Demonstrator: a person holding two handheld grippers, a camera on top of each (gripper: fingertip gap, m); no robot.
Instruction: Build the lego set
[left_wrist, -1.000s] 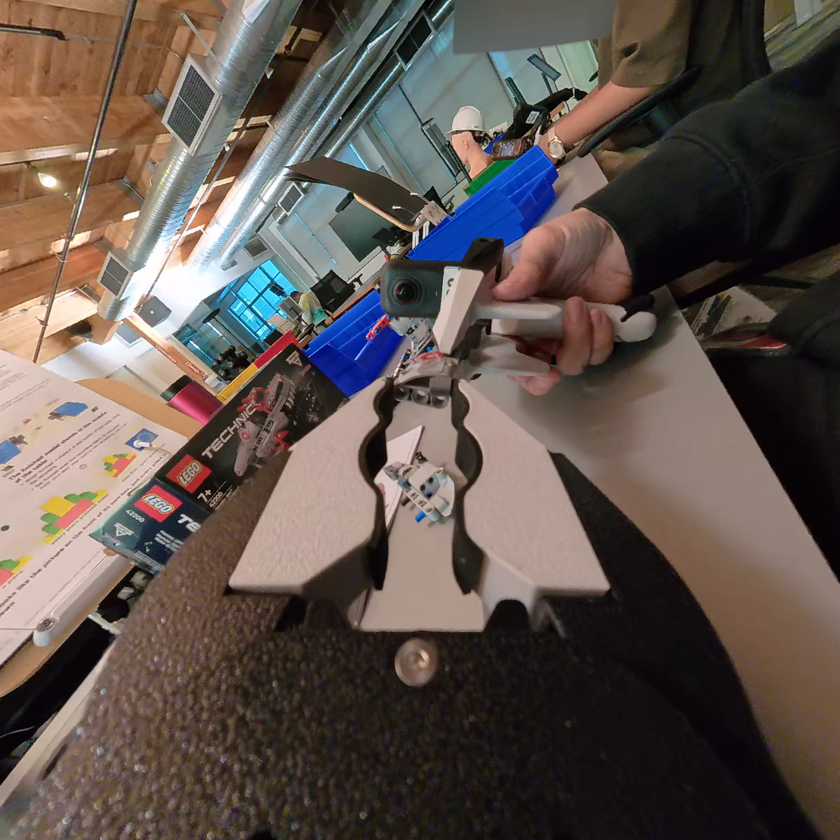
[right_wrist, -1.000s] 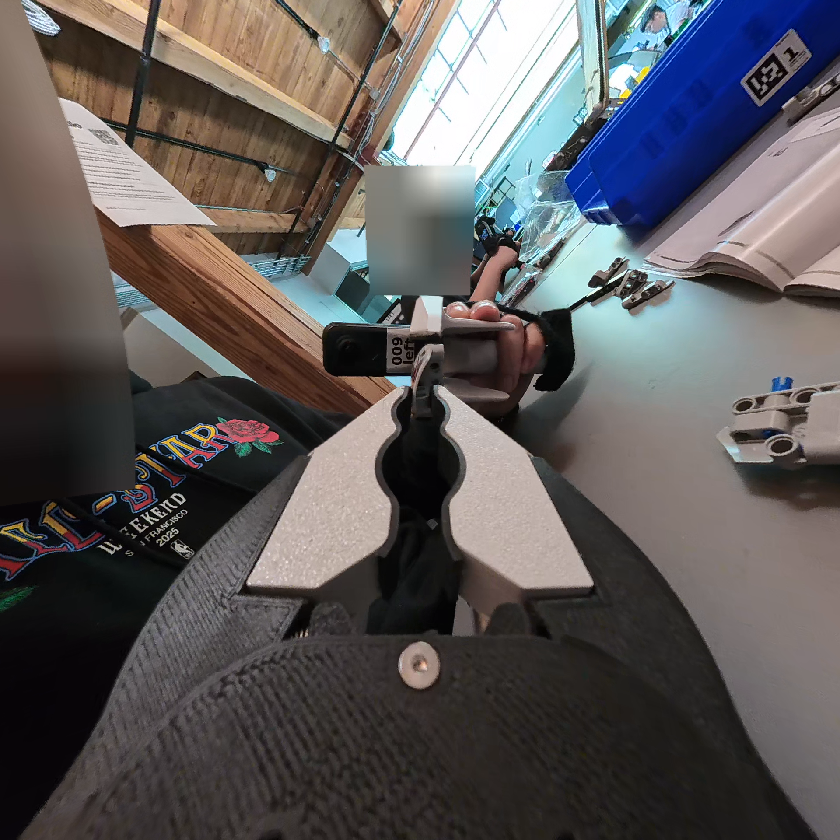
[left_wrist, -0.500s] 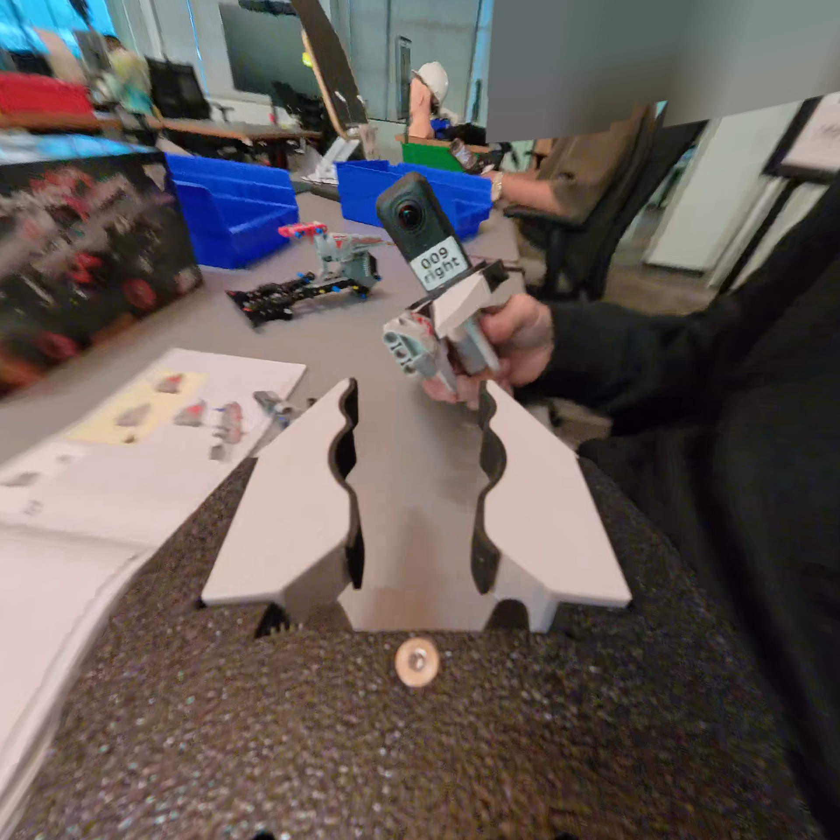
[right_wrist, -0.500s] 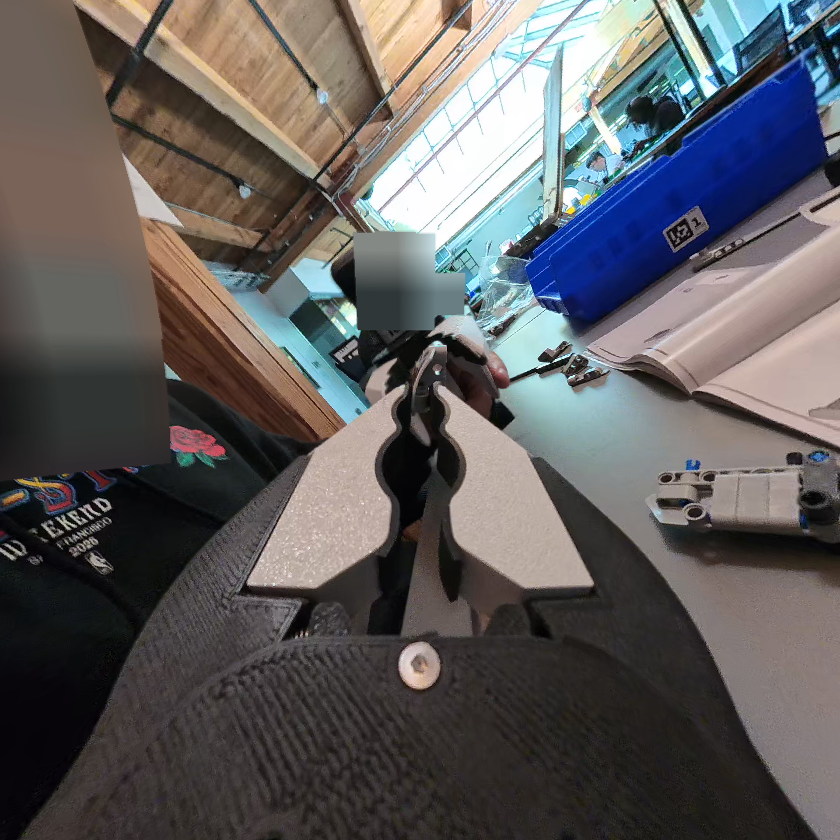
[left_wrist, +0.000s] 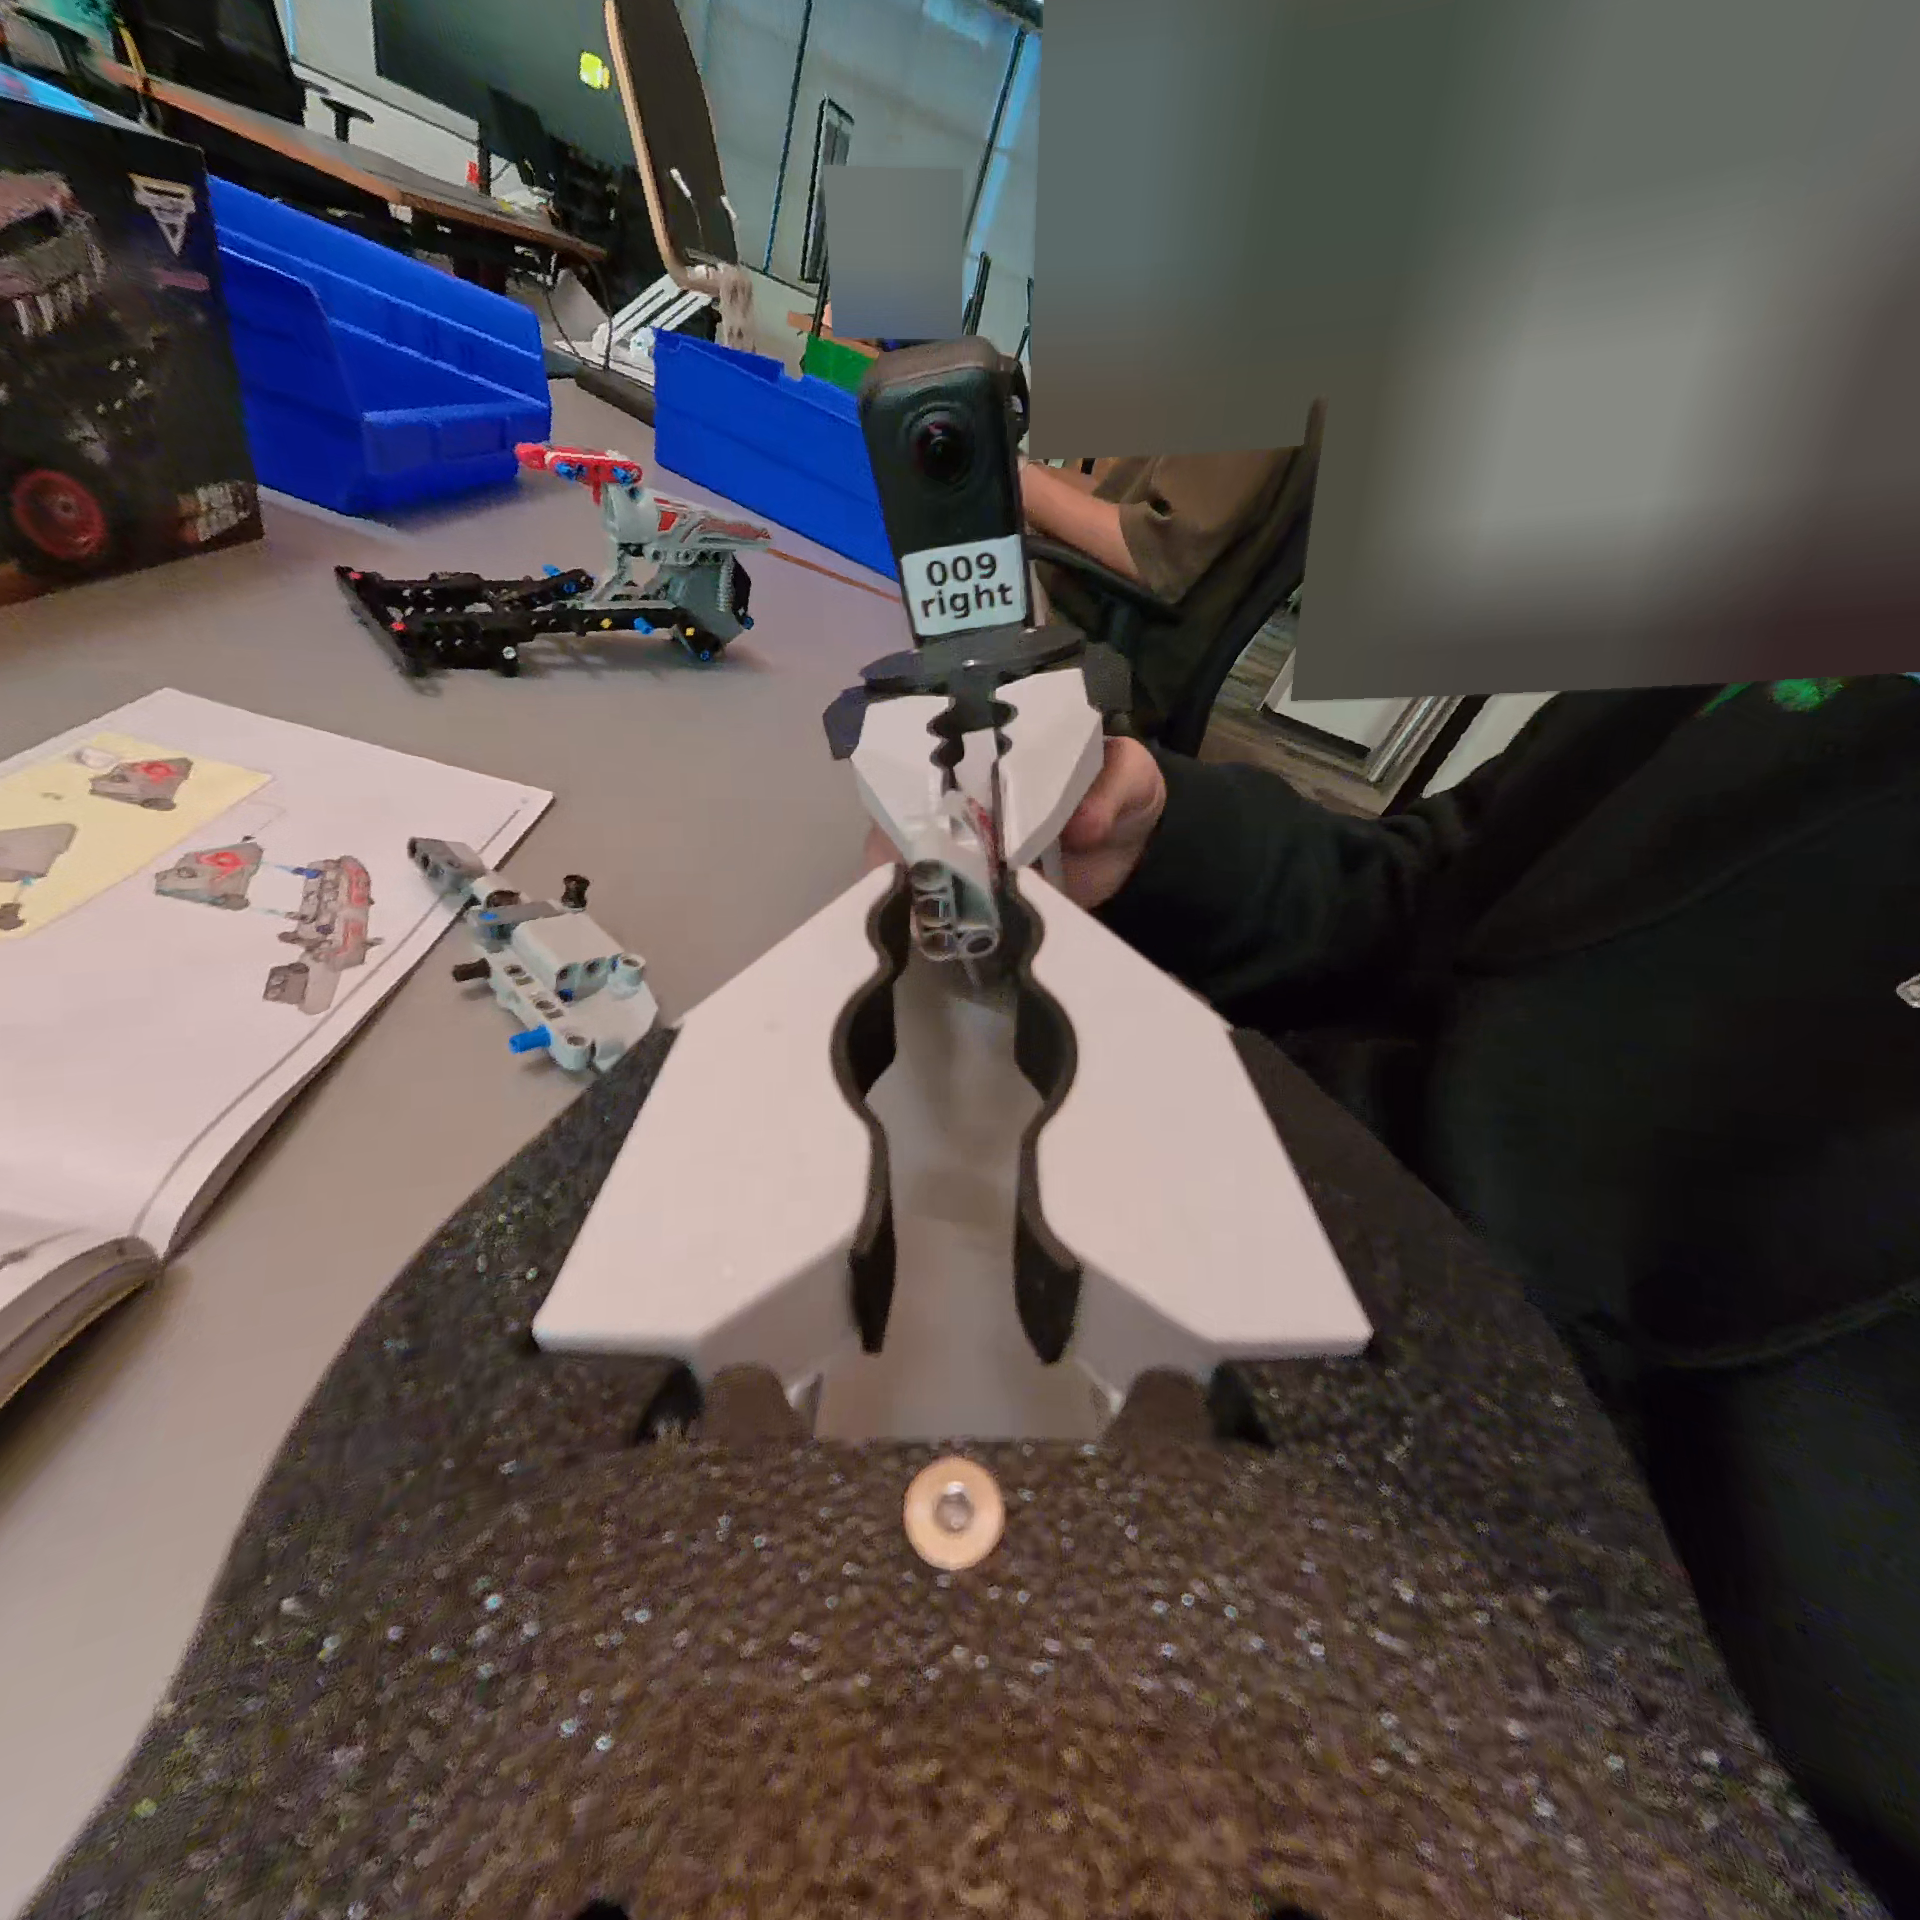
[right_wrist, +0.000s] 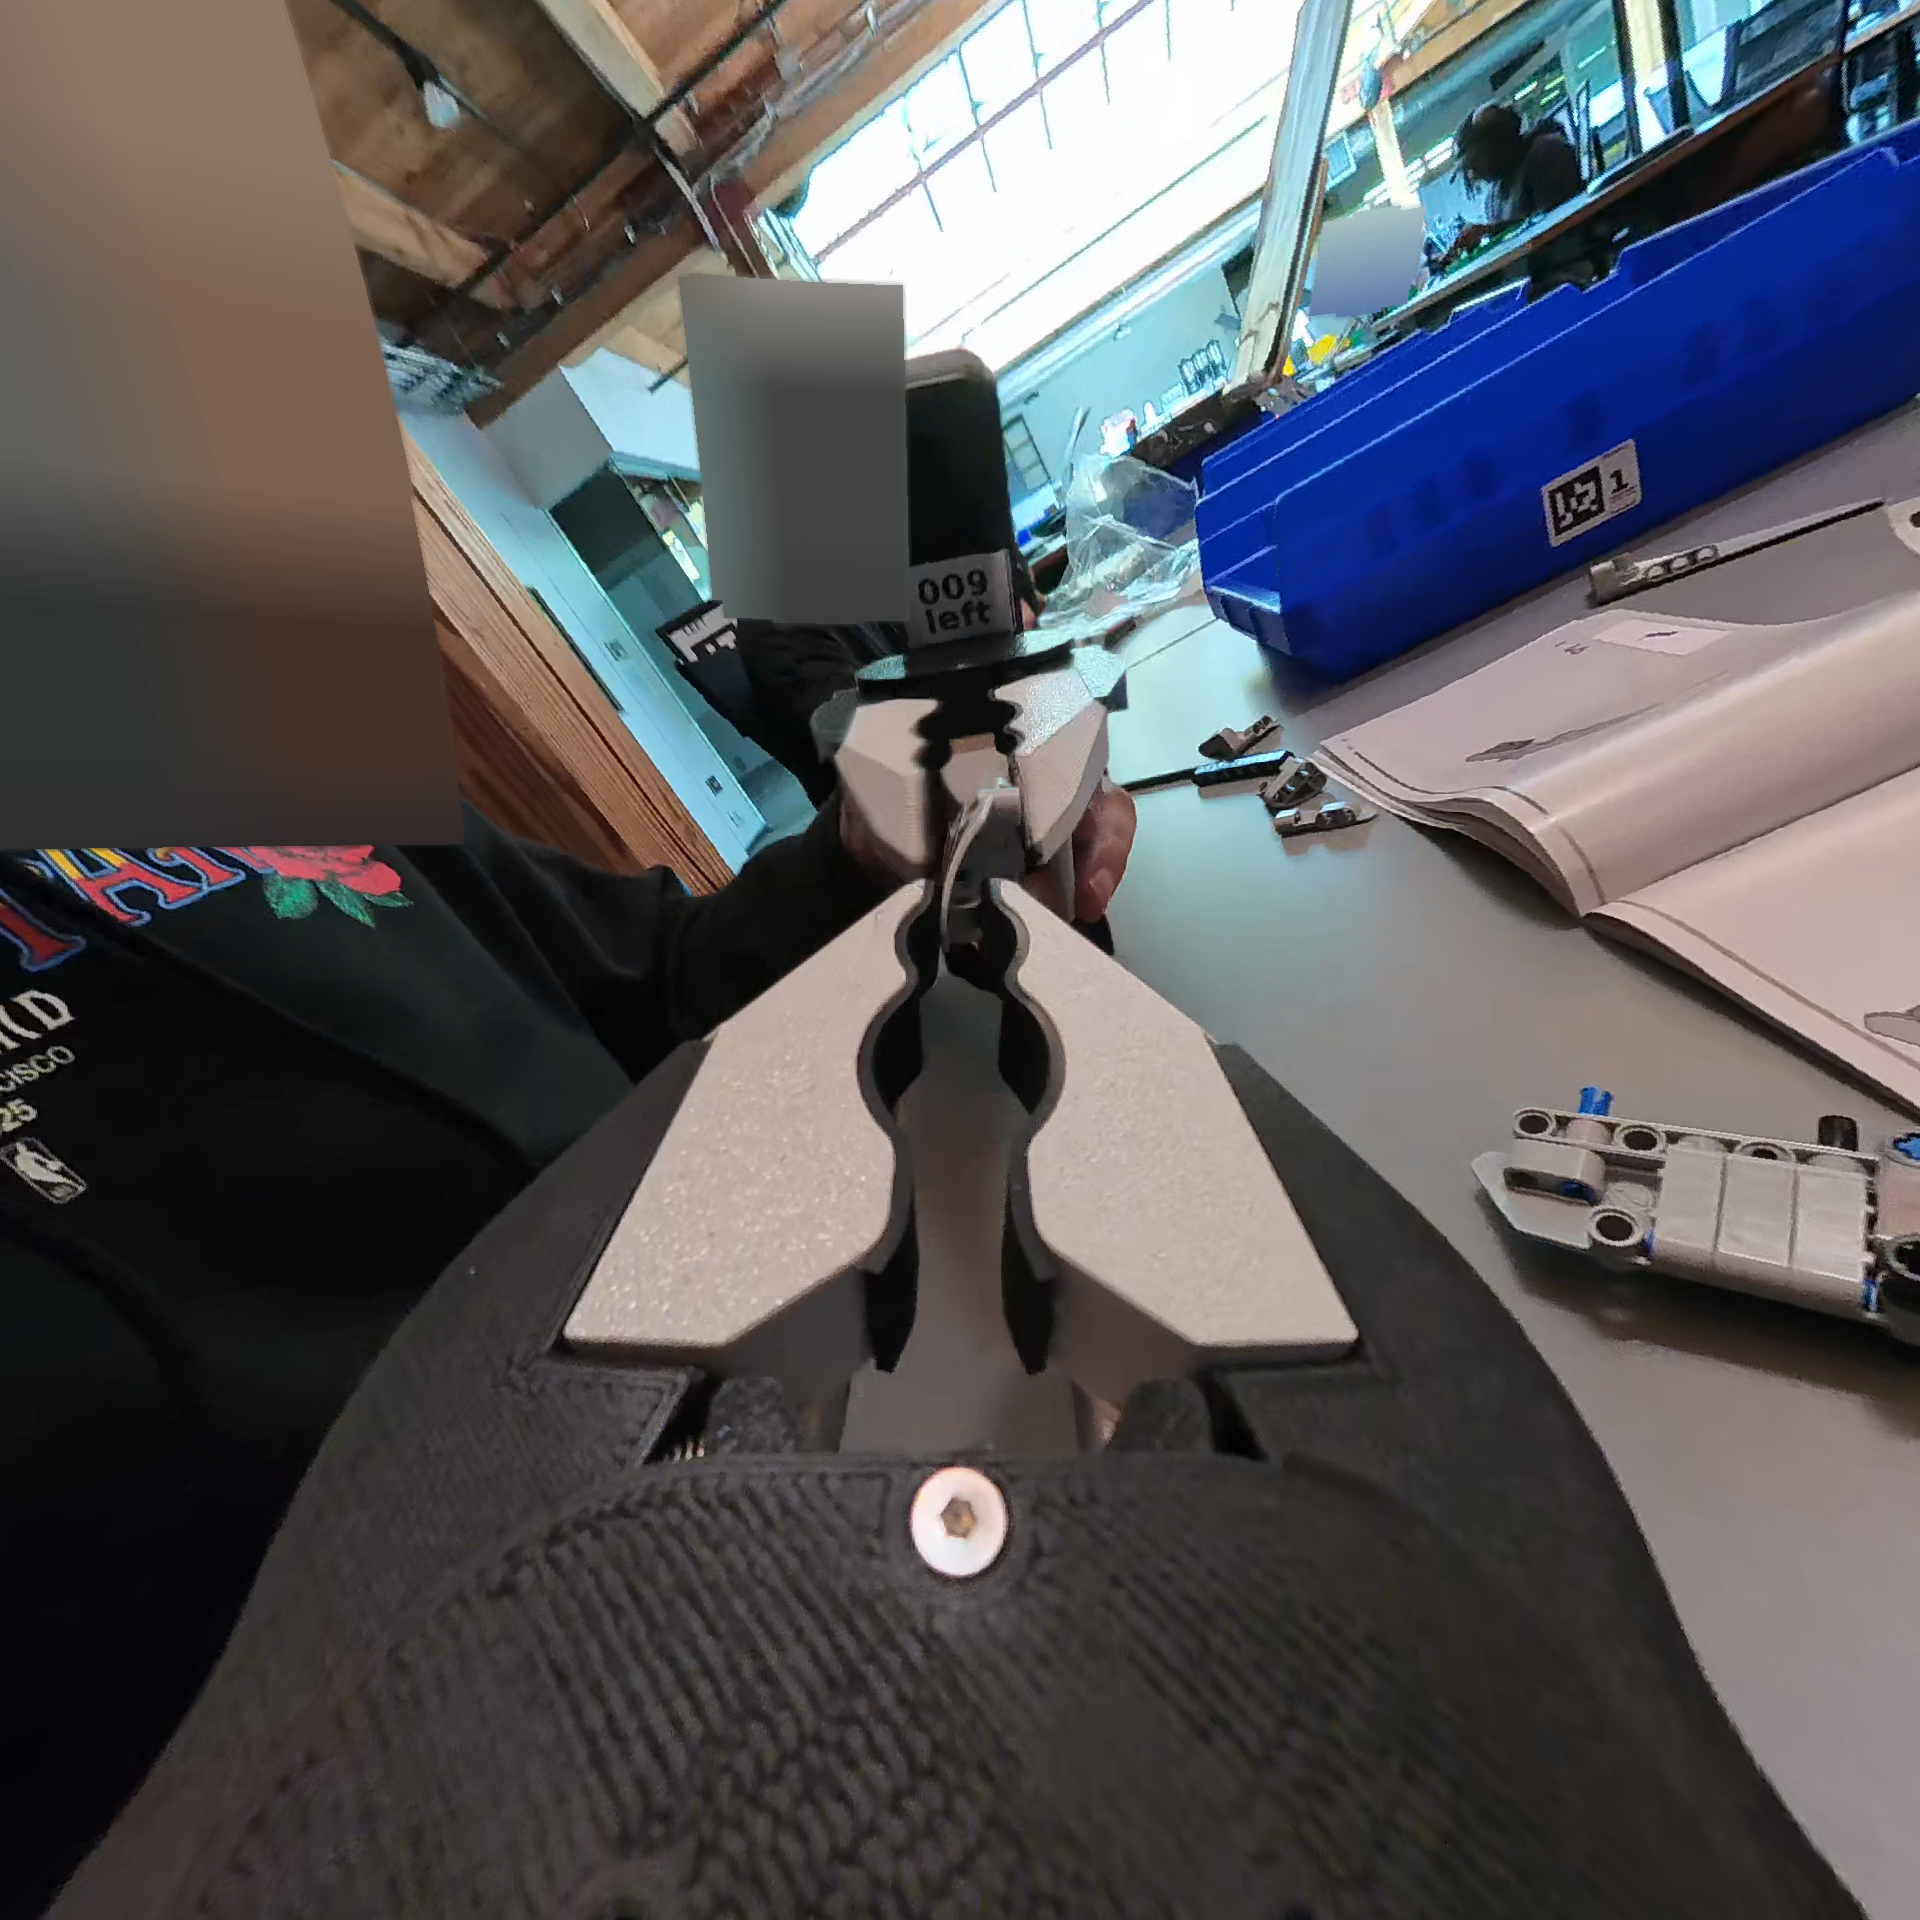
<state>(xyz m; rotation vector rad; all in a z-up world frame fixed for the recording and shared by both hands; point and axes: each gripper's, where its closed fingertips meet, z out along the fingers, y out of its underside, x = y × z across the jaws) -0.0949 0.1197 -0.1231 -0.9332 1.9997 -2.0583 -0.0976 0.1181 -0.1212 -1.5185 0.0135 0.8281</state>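
A small grey lego piece (left_wrist: 951, 904) with a red-marked side is held in the air between my two grippers, which face each other tip to tip. My left gripper (left_wrist: 956, 920) has its fingers closed against the near end of the piece. My right gripper (right_wrist: 961, 899) is shut on the other end (right_wrist: 971, 847). The right gripper also shows in the left wrist view (left_wrist: 966, 821), and the left gripper in the right wrist view (right_wrist: 971, 795). A grey lego subassembly with blue pins (left_wrist: 540, 977) lies on the table; it also shows in the right wrist view (right_wrist: 1714, 1205).
An open instruction booklet (left_wrist: 208, 935) lies at the left. A black chassis with a grey and red part (left_wrist: 561, 592) stands farther back, with blue bins (left_wrist: 364, 343) and the set's box (left_wrist: 104, 364) behind it. Small grey parts (right_wrist: 1288, 779) lie by the booklet (right_wrist: 1662, 810). The person's black sleeve (left_wrist: 1351, 883) is close. Less than 4 cm separates the two grippers' tips.
Half a second ago my left gripper was wide open and apart from the piece. It has come up to the right gripper and narrowed around the piece. The right gripper has kept hold.
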